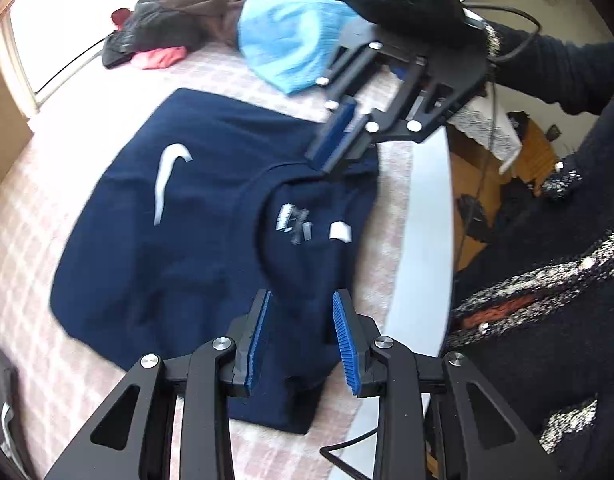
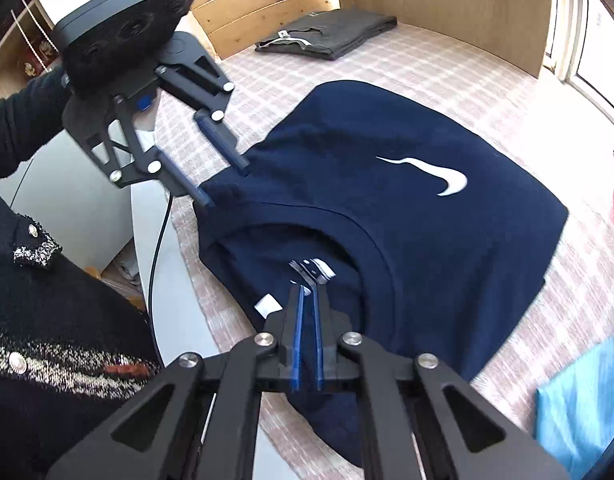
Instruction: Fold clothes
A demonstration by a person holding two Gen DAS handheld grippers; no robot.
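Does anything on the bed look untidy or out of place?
Yes. Behind the navy shirt, a heap of dark, pink and light blue clothes lies crumpled and unfolded, while the grey shirt lies neatly folded by the headboard. Nothing looks damaged or spilled.

White swoosh logo on navy shirt [image 2: 387,200]; neck print [image 1: 295,224] illegible.

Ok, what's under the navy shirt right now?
The navy shirt lies on the pink checked cover, which shows all around it. The shirt looks folded, so its lower layers are hidden, and anything between shirt and cover cannot be seen.
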